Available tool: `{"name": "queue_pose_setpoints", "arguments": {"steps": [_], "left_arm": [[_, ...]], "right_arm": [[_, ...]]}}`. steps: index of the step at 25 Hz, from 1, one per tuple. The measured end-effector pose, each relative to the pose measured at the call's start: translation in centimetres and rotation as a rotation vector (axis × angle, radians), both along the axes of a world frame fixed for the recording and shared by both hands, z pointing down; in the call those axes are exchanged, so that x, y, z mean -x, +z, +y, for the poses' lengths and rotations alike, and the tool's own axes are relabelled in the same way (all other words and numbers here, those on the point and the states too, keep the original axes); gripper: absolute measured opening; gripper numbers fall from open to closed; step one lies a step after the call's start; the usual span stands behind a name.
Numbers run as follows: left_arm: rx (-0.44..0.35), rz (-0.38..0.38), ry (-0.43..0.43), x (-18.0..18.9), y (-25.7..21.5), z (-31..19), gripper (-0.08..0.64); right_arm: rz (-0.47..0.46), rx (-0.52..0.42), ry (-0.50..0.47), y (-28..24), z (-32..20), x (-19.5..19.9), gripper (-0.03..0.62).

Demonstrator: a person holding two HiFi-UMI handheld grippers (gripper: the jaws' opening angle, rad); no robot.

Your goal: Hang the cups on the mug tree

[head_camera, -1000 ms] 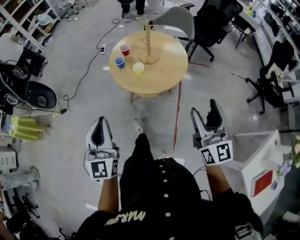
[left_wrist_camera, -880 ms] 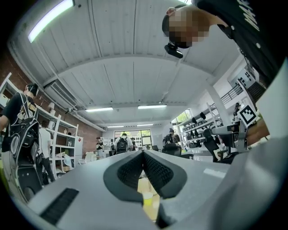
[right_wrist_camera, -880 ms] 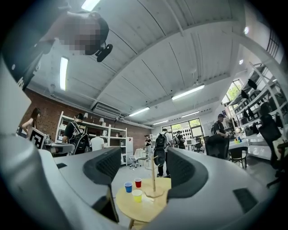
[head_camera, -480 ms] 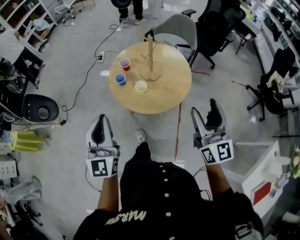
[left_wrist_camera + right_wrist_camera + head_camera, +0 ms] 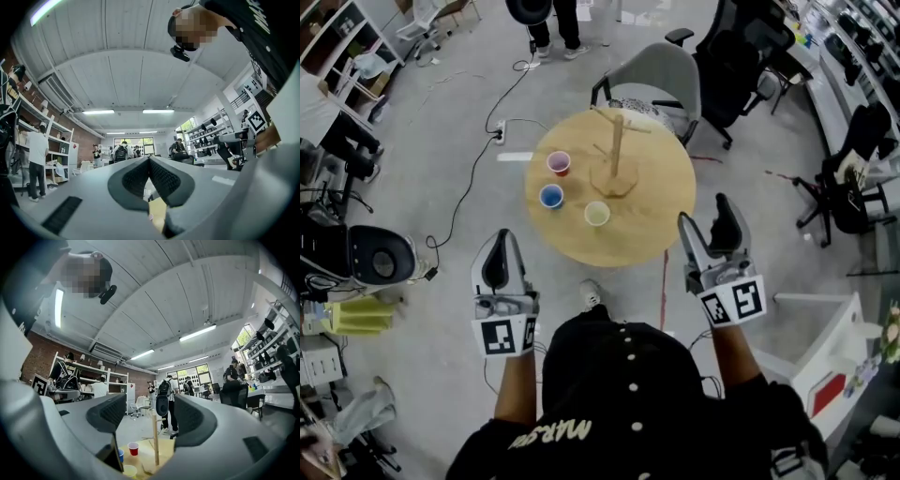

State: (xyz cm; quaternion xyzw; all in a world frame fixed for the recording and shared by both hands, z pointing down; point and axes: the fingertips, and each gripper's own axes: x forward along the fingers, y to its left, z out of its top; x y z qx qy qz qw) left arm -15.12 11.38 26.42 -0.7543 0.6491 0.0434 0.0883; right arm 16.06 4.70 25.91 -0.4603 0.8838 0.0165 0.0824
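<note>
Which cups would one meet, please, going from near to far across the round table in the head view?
yellow cup → blue cup → red cup

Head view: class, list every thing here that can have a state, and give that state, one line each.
red cup: upright on table, unhung
blue cup: upright on table, unhung
yellow cup: upright on table, unhung
mug tree: upright, pegs bare
left gripper: shut, empty
right gripper: open, empty
</note>
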Motion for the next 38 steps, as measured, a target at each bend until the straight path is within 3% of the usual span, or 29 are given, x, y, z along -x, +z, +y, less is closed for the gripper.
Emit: {"name": "queue_pose_setpoints", "arguments": {"steps": [7, 10, 28, 35, 38], "left_arm": [[-0.008, -0.03, 0.059, 3.4, -0.3, -5.2, -0.006], [-0.011, -0.004, 0.078, 4.0, -0.2, -6.4, -0.006], [0.064, -0.009, 0.037, 2.1, 2.4, -10.0, -0.006], [0.084, 0.058, 0.022, 0.2, 2.8, -11.5, -0.006], [0.1, 0.052, 0.023, -0.5, 3.6, -12.2, -0.006]], "right_arm": [[-0.007, 0.012, 0.034, -0.3, -4.4, 3.4, 0.311], [0.001, 0.037, 0.031, 0.7, -5.2, 4.7, 0.311], [0.056, 0.133, -0.087, 4.7, -10.3, 6.0, 0.314], [0.147, 0.189, -0.189, 10.2, -11.5, 7.3, 0.316], [0.225, 0.268, -0.253, 14.6, -11.9, 8.7, 0.321]]}}
